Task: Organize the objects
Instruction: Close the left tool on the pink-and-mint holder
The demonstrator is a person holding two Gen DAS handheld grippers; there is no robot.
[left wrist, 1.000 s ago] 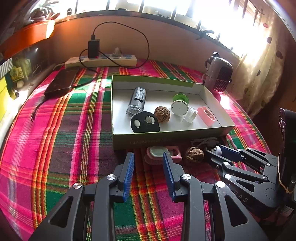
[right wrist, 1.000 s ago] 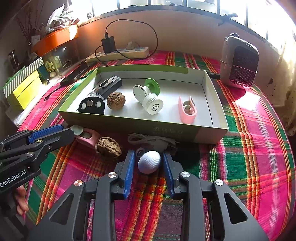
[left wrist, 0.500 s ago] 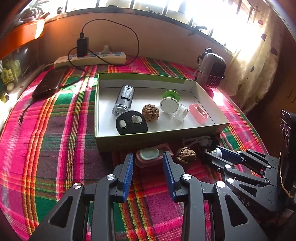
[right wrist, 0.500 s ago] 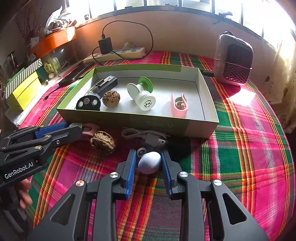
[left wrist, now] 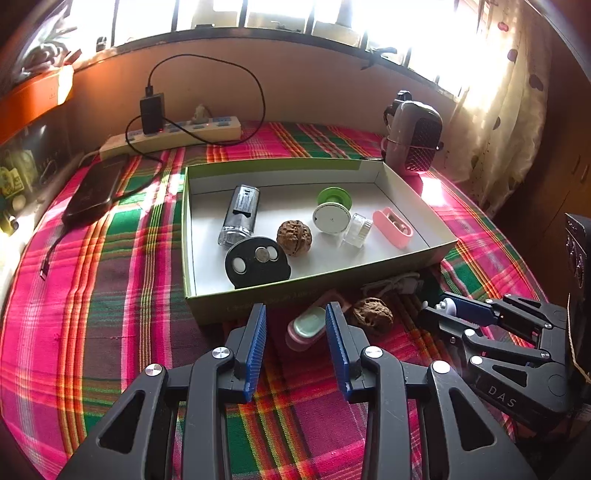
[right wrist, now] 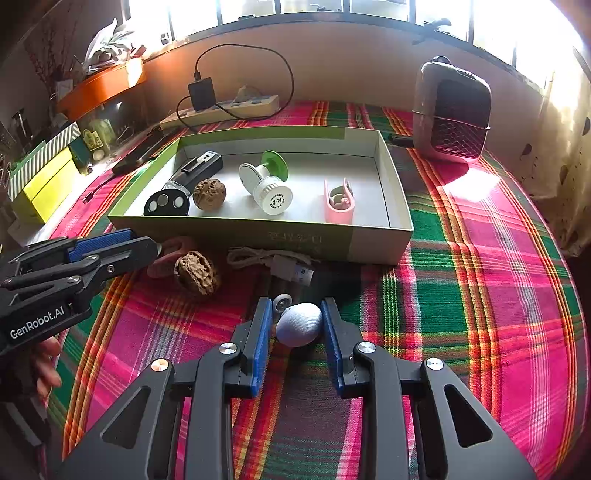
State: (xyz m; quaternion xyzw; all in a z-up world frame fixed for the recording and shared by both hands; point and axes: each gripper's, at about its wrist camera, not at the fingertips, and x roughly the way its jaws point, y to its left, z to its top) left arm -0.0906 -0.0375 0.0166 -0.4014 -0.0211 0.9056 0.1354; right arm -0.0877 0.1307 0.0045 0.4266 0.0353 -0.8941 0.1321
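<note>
Pale blue-grey ball (right wrist: 299, 324) between blue pads (right wrist: 261, 334); ahead, brown walnut (right wrist: 197, 272), green box (right wrist: 380, 247), pink-green plaid cloth (right wrist: 480, 295).

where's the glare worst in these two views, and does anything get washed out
Left wrist view: the bright window strip blows out to white, bleaching the spotted cream curtain; a sun patch lies on the plaid cloth by the mesh-fronted heater. Right wrist view: the same heater throws a sunlit patch; the green-rimmed cardboard box stays readable.
</note>
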